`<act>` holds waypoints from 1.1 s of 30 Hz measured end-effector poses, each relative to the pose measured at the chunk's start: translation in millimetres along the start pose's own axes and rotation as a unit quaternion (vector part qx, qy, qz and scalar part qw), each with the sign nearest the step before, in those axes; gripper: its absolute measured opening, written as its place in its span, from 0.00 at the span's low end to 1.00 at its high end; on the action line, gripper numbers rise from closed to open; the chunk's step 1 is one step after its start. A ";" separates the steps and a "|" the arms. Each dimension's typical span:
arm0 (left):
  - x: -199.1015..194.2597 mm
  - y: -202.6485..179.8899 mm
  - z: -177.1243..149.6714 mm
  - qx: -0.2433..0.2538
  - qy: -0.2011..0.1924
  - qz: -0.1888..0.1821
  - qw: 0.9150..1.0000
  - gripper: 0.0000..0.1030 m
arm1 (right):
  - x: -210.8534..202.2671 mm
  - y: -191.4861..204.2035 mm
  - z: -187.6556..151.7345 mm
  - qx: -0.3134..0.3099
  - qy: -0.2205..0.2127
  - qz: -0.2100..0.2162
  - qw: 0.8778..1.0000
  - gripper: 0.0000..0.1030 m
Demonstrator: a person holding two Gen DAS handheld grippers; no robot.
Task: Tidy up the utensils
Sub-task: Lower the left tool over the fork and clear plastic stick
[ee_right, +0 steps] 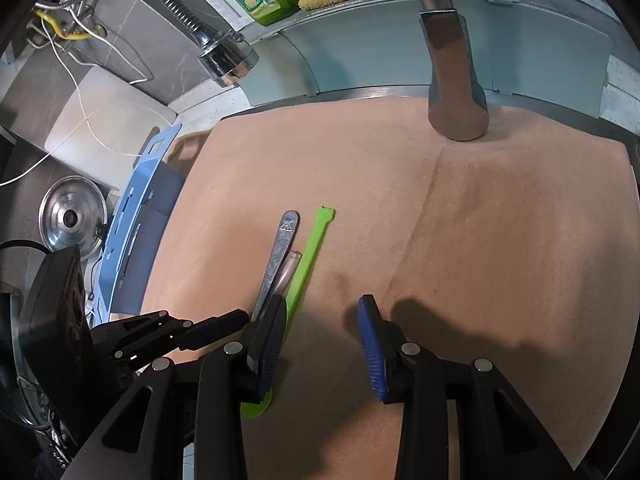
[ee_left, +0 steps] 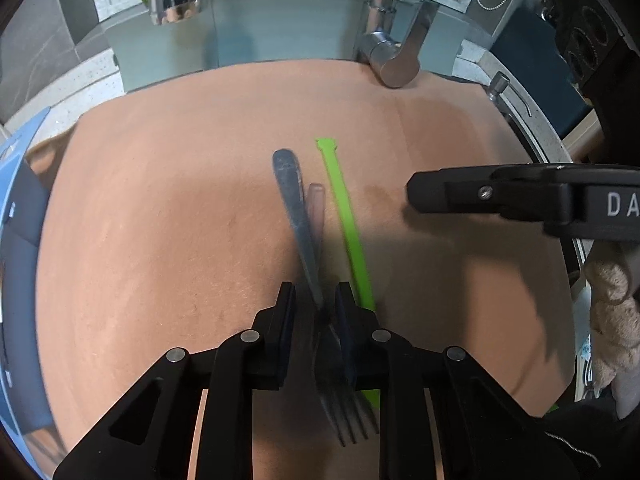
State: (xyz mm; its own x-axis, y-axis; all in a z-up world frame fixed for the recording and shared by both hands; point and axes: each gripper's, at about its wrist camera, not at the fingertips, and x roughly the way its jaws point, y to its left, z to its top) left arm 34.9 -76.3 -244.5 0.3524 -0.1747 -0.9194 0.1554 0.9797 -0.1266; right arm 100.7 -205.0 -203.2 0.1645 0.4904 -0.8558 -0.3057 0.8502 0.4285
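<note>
On the mat point(ee_left: 168, 216) the fork point(ee_left: 298, 216) lay lengthwise, its handle toward the faucet point(ee_left: 394, 60) at the mat's far edge. Touching the fork's right side lay a short tube point(ee_left: 317, 208), and just right of that a long spoon point(ee_left: 344, 216), roughly parallel. The left tool point(ee_left: 318, 300) stood over the fork's neck, a jaw on either side. The right tool point(ee_right: 322, 340) was right of the fork, the spoon passing under its left jaw. A tray point(ee_right: 136, 240) stood left of the mat, a lid point(ee_right: 72, 220) beyond it.
</note>
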 end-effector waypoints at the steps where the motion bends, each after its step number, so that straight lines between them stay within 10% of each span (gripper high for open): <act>1: -0.1 2.7 -0.8 -0.003 0.001 -0.003 1.000 0.16 | 0.6 0.5 0.4 -0.001 0.001 -0.001 1.000 0.33; 33: -8.2 58.6 3.3 -0.089 0.001 -0.046 0.995 0.16 | 23.5 12.5 10.6 -0.023 0.027 -0.015 0.999 0.33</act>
State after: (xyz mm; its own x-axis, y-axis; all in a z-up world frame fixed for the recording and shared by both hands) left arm 44.1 -17.8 -243.1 0.3418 -0.2640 -0.9019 0.0207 0.9616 -0.2736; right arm 110.8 -180.9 -214.9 0.1228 0.4535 -0.8828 -0.3443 0.8537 0.3907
